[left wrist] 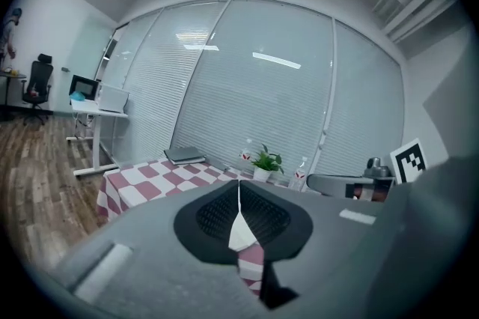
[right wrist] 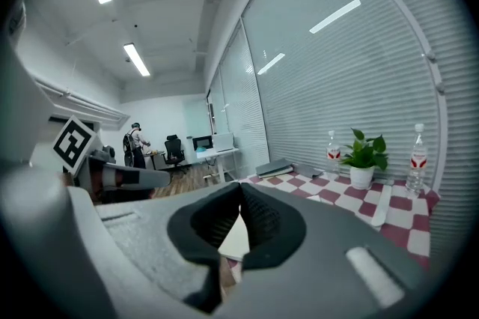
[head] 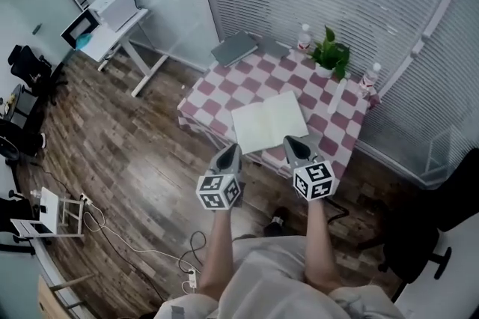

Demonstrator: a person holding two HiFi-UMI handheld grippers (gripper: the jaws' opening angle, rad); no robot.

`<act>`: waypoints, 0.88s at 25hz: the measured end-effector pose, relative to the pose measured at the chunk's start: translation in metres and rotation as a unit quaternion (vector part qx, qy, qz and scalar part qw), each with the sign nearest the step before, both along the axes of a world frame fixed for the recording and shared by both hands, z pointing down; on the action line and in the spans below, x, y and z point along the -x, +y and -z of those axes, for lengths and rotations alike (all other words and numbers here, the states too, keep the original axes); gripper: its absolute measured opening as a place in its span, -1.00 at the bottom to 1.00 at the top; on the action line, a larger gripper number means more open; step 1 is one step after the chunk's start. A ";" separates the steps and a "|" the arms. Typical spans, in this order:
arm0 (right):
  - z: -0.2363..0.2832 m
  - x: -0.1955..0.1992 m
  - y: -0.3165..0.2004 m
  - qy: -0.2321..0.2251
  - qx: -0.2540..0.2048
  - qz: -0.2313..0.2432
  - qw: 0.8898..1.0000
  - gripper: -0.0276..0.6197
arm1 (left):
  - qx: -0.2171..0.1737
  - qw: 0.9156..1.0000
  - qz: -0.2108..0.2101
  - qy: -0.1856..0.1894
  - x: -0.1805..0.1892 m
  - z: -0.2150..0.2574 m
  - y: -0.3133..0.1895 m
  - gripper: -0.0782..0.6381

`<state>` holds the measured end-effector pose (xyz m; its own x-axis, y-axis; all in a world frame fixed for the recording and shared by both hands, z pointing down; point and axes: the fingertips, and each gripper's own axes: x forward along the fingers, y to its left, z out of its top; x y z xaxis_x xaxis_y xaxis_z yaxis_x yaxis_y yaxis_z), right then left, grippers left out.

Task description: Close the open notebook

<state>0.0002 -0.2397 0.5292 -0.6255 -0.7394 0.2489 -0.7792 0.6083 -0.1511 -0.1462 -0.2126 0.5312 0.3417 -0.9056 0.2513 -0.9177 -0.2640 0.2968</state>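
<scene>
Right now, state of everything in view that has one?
notebook: open, flat on the checked table.
left gripper: shut, empty.
right gripper: shut, empty.
gray folder: closed, far table corner.
bottles: both upright.
plant: upright in its pot.

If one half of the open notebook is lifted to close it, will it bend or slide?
The open notebook lies flat and looks thin, so a lifted half will probably flex. It seems light and may slide on the checked tablecloth when pushed. It lies near the front edge, so pulling it nearer might tip it off.
</scene>
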 end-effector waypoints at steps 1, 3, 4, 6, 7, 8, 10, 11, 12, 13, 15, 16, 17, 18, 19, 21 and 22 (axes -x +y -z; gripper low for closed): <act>-0.006 0.001 -0.004 0.007 0.004 0.006 1.000 -0.91 | 0.002 1.000 0.007 0.002 0.001 -0.005 -0.006 -0.76; -0.018 0.001 -0.014 0.013 0.015 0.006 1.000 -0.91 | 0.012 1.000 0.007 0.002 0.001 -0.016 -0.014 -0.76; -0.021 0.000 -0.019 0.014 0.021 0.004 1.000 -0.91 | 0.017 1.000 0.002 0.000 0.000 -0.020 -0.017 -0.76; -0.027 0.003 -0.030 0.028 0.025 0.007 0.999 -0.91 | 0.026 1.000 -0.009 -0.001 0.001 -0.026 -0.024 -0.76; -0.030 0.007 -0.037 0.048 0.022 0.012 0.999 -0.91 | 0.030 0.999 -0.014 -0.002 0.004 -0.030 -0.029 -0.76; -0.033 0.010 -0.045 0.075 0.015 0.016 0.997 -0.91 | 0.034 0.999 -0.017 -0.003 0.008 -0.033 -0.035 -0.76; -0.035 0.016 -0.065 0.118 0.001 0.012 0.993 -0.91 | 0.044 0.999 -0.024 -0.006 0.018 -0.040 -0.051 -0.76; -0.034 0.018 -0.074 0.124 -0.001 0.007 0.992 -0.91 | 0.050 0.998 -0.028 -0.006 0.023 -0.044 -0.058 -0.76; -0.033 0.021 -0.083 0.120 -0.001 0.003 0.993 -0.91 | 0.057 0.998 -0.032 -0.006 0.028 -0.049 -0.064 -0.76; -0.033 0.024 -0.088 0.115 0.000 0.004 0.993 -0.91 | 0.066 0.997 -0.036 -0.004 0.033 -0.055 -0.069 -0.76; -0.041 0.028 -0.092 0.120 0.004 0.019 0.993 -0.91 | 0.081 0.996 -0.039 0.004 0.043 -0.070 -0.073 -0.76; -0.050 0.030 -0.093 0.131 0.007 0.025 0.991 -0.91 | 0.088 0.995 -0.039 0.009 0.048 -0.078 -0.074 -0.76; -0.060 0.031 -0.095 0.143 0.012 0.027 0.989 -0.91 | 0.096 0.995 -0.039 0.014 0.054 -0.088 -0.075 -0.76; -0.071 0.031 -0.098 0.152 0.019 0.026 0.988 -0.91 | 0.107 0.993 -0.039 0.018 0.059 -0.099 -0.076 -0.76; -0.081 0.032 -0.100 0.159 0.028 0.023 0.987 -0.91 | 0.119 0.992 -0.040 0.021 0.061 -0.110 -0.074 -0.76; -0.105 0.033 -0.100 0.173 0.050 0.024 0.983 -0.91 | 0.145 0.988 -0.041 0.029 0.062 -0.132 -0.068 -0.76; -0.116 0.035 -0.100 0.182 0.059 0.030 0.981 -0.91 | 0.155 0.986 -0.039 0.036 0.061 -0.142 -0.066 -0.76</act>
<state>-0.0348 -0.3395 0.6456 -0.5207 -0.6568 0.5454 -0.7581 0.6495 0.0583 -0.2071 -0.2783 0.6733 0.4353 -0.7586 0.4848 -0.8714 -0.2198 0.4386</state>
